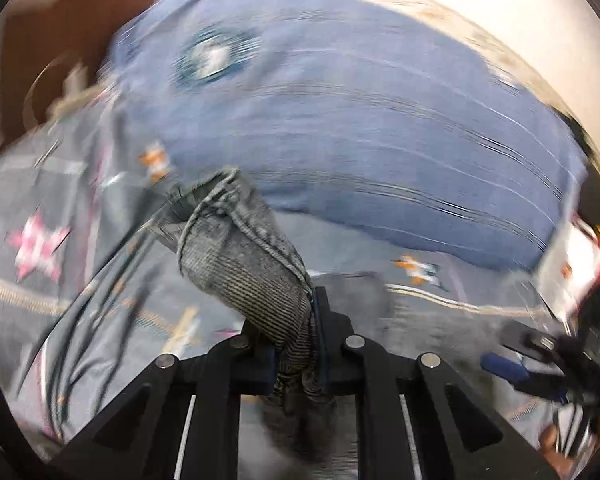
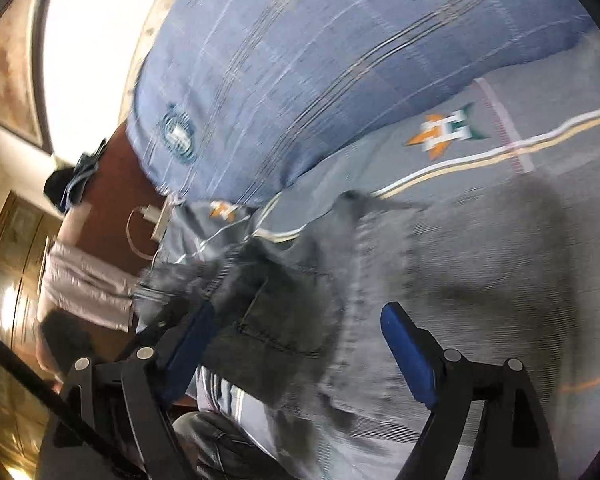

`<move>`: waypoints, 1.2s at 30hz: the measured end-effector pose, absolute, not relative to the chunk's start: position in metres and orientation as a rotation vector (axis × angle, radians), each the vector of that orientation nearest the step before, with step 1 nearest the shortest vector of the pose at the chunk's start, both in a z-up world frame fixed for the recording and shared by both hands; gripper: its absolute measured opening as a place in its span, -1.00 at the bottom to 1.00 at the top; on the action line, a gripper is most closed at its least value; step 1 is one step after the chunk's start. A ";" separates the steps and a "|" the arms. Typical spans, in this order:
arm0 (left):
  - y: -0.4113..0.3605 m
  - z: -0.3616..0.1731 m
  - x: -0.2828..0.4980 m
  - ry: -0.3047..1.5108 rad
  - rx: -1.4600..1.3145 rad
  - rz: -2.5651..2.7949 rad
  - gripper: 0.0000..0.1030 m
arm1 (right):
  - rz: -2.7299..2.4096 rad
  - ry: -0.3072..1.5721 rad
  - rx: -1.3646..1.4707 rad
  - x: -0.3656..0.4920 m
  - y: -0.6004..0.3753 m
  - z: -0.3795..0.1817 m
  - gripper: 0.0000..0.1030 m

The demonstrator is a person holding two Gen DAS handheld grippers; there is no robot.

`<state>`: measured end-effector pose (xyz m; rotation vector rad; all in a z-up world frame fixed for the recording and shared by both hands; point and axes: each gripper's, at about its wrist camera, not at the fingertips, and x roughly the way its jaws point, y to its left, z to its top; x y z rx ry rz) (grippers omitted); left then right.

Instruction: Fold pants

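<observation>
I'm looking at a bed under a grey sheet with star motifs and cream stripes [image 2: 480,152]. A blue checked pillow [image 2: 320,60] lies on it; the grey denim pants [image 2: 460,264] lie just below that pillow.

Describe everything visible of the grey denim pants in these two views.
The grey denim pants look faded and woven, with a darker panel showing stitched pocket seams. Most of them lie spread on the patterned grey bedsheet, in front of a blue plaid pillow. One hemmed end is lifted and bunched, pinched in the left gripper. The right gripper stands wide open over the cloth, its blue pads not pressing it.
</observation>
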<state>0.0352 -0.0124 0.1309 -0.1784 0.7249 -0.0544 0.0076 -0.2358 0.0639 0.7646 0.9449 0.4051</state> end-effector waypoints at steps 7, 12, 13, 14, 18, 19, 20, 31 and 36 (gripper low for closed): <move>-0.125 0.123 0.017 0.744 -0.025 -0.282 -0.74 | 0.364 0.908 0.918 0.000 -0.307 0.059 0.74; -0.179 0.078 0.009 0.844 0.067 -0.415 -0.74 | 0.349 0.887 0.989 -0.003 -0.332 0.053 0.74; -0.184 0.066 0.013 0.882 0.067 -0.434 -0.74 | 0.347 0.894 0.987 -0.001 -0.332 0.050 0.74; -0.188 0.057 0.015 0.906 0.061 -0.457 -0.73 | 0.345 0.907 0.982 0.002 -0.332 0.047 0.74; -0.187 0.046 0.018 0.911 0.012 -0.500 -0.71 | 0.340 0.970 0.939 0.011 -0.327 0.031 0.74; -0.184 0.048 0.019 0.910 -0.005 -0.508 -0.71 | 0.338 0.972 0.945 0.012 -0.327 0.030 0.74; -0.182 0.049 0.019 0.908 -0.010 -0.509 -0.71 | 0.346 0.965 0.946 0.012 -0.327 0.030 0.73; -0.143 0.061 0.008 0.948 -0.078 -0.712 0.10 | 0.255 0.999 0.869 0.012 -0.322 0.027 0.56; -0.083 0.068 0.017 0.963 -0.226 -0.691 0.15 | 0.174 1.119 0.720 0.020 -0.300 0.015 -0.13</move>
